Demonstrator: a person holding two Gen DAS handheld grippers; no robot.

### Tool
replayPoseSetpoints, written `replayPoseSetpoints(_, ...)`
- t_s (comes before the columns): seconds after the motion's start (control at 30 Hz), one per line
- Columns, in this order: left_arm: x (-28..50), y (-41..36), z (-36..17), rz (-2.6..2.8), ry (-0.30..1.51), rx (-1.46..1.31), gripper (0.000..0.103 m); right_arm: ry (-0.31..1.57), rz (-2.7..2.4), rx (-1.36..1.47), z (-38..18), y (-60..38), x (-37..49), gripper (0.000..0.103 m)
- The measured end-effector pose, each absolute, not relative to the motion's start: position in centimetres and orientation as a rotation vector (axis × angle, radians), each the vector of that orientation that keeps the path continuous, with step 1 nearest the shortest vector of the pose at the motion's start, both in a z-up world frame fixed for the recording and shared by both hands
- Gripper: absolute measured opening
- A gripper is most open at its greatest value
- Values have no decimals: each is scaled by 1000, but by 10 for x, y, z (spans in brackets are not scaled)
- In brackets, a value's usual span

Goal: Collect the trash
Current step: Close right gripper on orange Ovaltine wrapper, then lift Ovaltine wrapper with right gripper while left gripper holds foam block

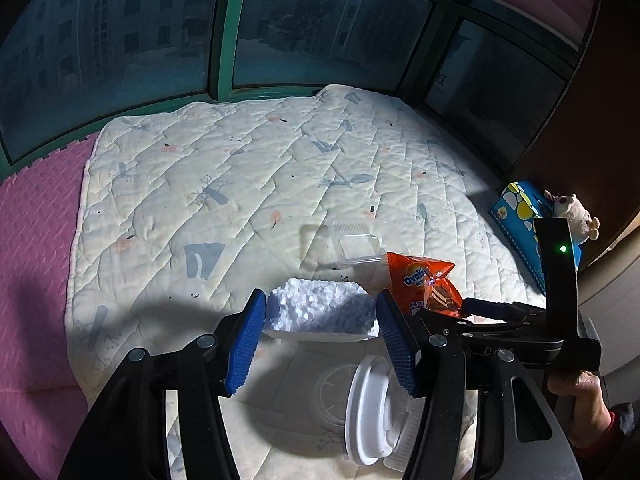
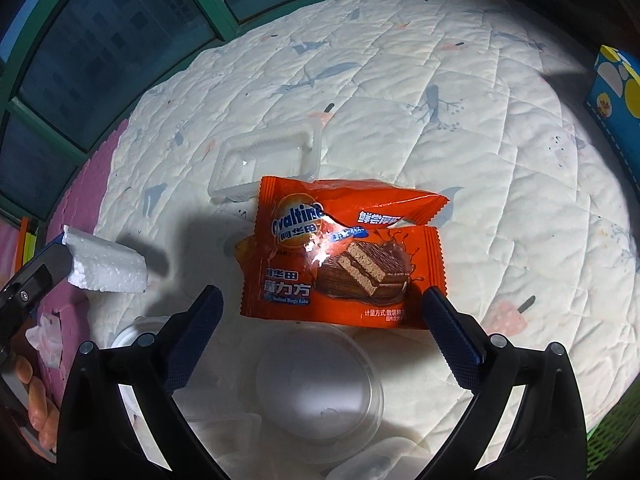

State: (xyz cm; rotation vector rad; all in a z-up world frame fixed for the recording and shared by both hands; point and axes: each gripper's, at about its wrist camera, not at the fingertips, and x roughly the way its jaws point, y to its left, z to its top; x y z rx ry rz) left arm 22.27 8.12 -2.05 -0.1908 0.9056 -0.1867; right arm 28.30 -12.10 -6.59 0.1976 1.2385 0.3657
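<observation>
My left gripper is shut on a white styrofoam block, its blue pads against both sides; the block also shows in the right wrist view. My right gripper is open just in front of an orange Ovaltine snack wrapper lying on the quilt; the wrapper shows in the left wrist view. A clear plastic tray lies beyond the wrapper, also in the left view. A white cup lid and clear plastic lid lie below the grippers.
Everything rests on a cream quilted mat with pink foam floor to the left. A blue patterned box with a small plush toy sits at the right. Green-framed windows stand behind.
</observation>
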Motion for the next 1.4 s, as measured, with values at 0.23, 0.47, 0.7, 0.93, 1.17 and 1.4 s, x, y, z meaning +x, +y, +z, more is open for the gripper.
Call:
replayPoseSetpoints(0.23, 222, 85, -26, -187, 913, -201, 55, 1283, 336, 153, -75, -113, 289, 98)
replayPoseSetpoints(0.47, 221, 85, -26, -189, 913, -209, 55, 1303, 300, 112, -80, -109, 290, 87)
replayPoseSetpoints(0.7, 220, 85, -26, -185, 916, -215, 55, 1294, 308, 163, -76, -115, 289, 62)
replayPoseSetpoints(0.93, 217, 86, -24, -184, 914, -221, 55, 1256, 336, 183, -67, -116, 284, 44)
replayPoseSetpoints(1.17, 218, 88, -21, -185, 914, -227, 55, 1242, 423, 146, -53, -126, 282, 66)
replayPoseSetpoints(1.4, 222, 89, -22, -183, 921, -235, 55, 1155, 537, -104, -37, -117, 282, 87)
